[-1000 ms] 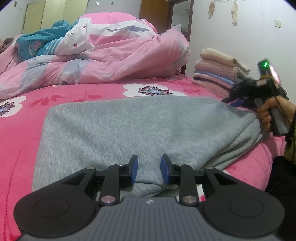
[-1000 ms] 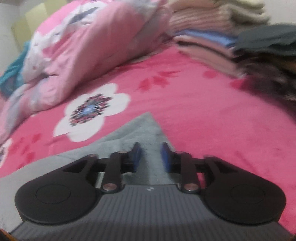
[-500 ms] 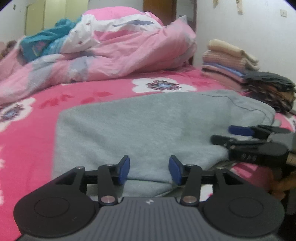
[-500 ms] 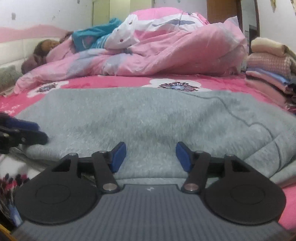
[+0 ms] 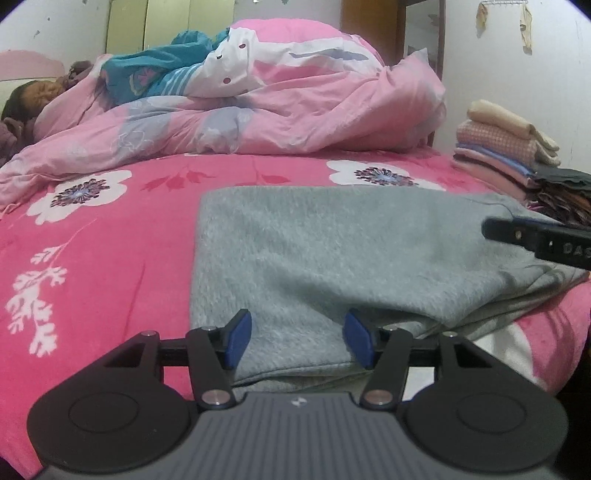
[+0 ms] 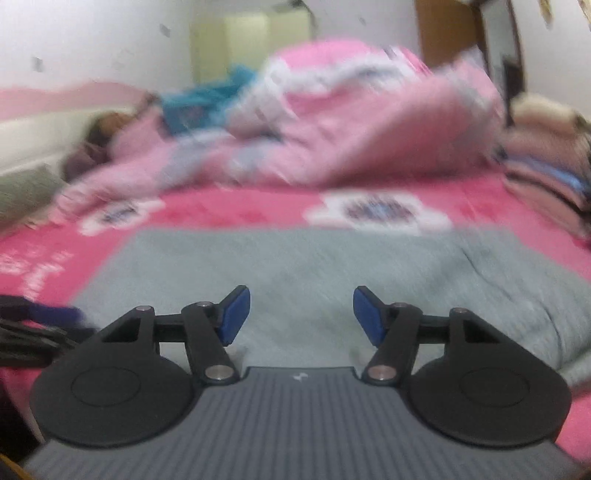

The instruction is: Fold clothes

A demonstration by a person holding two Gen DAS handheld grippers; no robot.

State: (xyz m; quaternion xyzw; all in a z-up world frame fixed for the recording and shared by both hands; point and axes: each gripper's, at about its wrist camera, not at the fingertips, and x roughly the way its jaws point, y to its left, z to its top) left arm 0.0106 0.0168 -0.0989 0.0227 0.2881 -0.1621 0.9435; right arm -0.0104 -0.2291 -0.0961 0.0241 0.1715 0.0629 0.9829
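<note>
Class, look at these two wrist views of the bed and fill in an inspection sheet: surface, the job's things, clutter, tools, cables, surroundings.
Surface: pink floral bedsheet, soft.
Job's things: grey garment lying folded near the bed's front edge; stack of folded clothes at the far right.
Clutter: pink duvet bunched at the back, teal cloth on it.
Tools: left tool open over the garment's near edge, jaws just widened, not pressing the cloth; right tool open, likewise.
Cables: nothing seen.
Surroundings: white wall, wooden door frame.
</note>
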